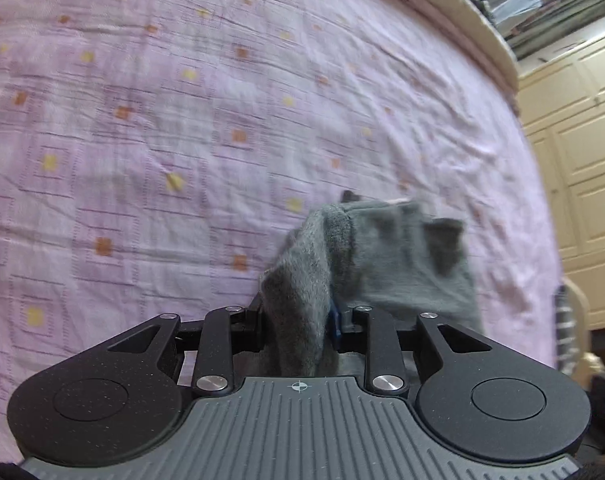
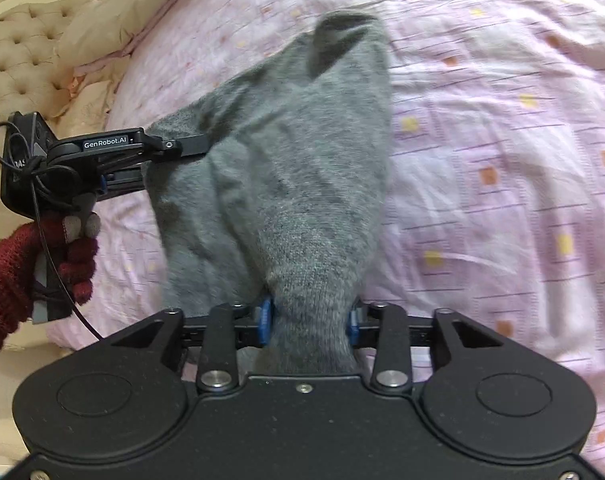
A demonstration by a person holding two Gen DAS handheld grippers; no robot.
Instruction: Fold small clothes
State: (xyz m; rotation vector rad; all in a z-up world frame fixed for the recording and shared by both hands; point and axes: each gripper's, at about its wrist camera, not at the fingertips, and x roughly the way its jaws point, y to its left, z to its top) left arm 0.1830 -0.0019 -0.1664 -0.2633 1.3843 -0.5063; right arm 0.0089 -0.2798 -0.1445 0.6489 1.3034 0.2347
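I have both grippers clamped on one grey garment (image 2: 286, 152), lifted clear above the bed: the right gripper (image 2: 310, 320) pinches a bunched end, the left gripper (image 1: 298, 320) grips another edge; to fold well I judge I should keep it taut, lower it flat mid-bed — then bring edge to edge; the pink patterned bedsheet (image 1: 142, 120) is wrinkled; tufted headboard (image 2: 18, 64) beyond its far corner, cream cupboards (image 1: 582, 140) past one side.
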